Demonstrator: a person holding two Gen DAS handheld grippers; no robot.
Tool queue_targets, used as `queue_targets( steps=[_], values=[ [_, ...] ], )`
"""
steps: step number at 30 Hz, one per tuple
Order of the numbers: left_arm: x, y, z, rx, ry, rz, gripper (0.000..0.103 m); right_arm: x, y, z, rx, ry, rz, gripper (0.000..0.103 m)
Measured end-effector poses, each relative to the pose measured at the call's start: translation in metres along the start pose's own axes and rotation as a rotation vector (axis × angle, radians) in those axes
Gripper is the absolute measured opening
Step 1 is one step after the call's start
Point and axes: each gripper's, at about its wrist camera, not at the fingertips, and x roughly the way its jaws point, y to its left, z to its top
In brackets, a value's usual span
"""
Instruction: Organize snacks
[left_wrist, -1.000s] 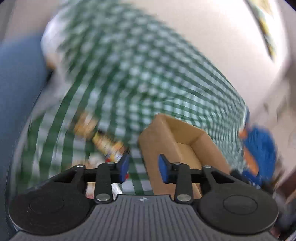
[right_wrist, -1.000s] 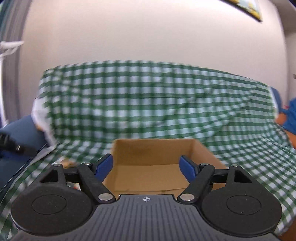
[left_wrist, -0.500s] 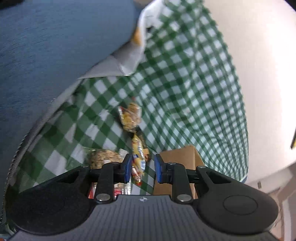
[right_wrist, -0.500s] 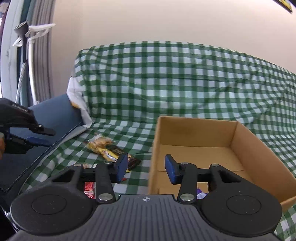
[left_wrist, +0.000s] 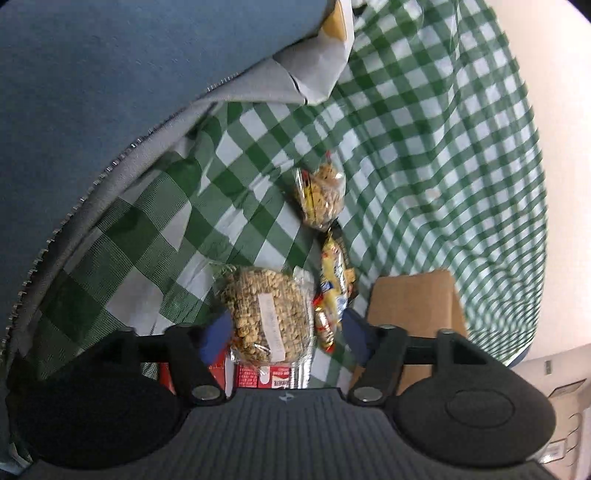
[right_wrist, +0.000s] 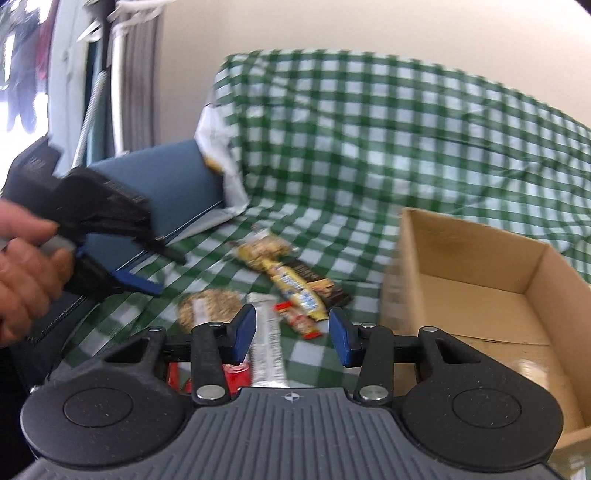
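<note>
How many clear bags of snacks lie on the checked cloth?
2. One bag of nuts lies between the opening jaws of the left gripper, not yet pinched. The other bag lies farther away, beyond the yellow bar. More may be hidden under the gripper.

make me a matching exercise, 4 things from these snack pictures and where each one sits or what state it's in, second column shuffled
1. cardboard box
2. bag of nuts
3. yellow candy bar
4. left gripper

A. lying partly over a dark packet on the checked cloth
B. held in a hand, jaws opening, nothing clamped
C. open-topped, floor bare where visible
D. clear, with a white label, just ahead of blue fingers

Pairs: 1-C, 2-D, 3-A, 4-B
</note>
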Motion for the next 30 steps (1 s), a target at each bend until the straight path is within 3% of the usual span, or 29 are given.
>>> queue_targets(
  steps=[3, 10, 14, 20, 22, 30],
  values=[
    [0.007, -0.012, -0.005, 0.073, -0.003, 0.043, 0.084, 0.015, 0.014, -0.004, -0.06, 0.05, 0.034, 0.046],
    [0.029, -0.026, -0.013, 0.193, 0.004, 0.157, 0.086, 0.047, 0.018, -0.01, -0.041, 0.168, 0.06, 0.049],
    [0.04, -0.031, -0.013, 0.254, -0.003, 0.226, 0.086, 0.061, 0.011, -0.012, -0.013, 0.202, 0.033, 0.053],
    [0.051, -0.042, -0.017, 0.331, 0.012, 0.247, 0.087, 0.083, -0.008, -0.015, 0.099, 0.247, -0.018, 0.058],
    [0.052, -0.044, -0.019, 0.341, 0.009, 0.245, 0.099, 0.091, -0.01, -0.016, 0.123, 0.261, -0.019, 0.058],
    [0.063, -0.049, -0.022, 0.371, 0.029, 0.272, 0.101, 0.116, 0.001, -0.019, 0.077, 0.313, 0.018, 0.058]
  ],
)
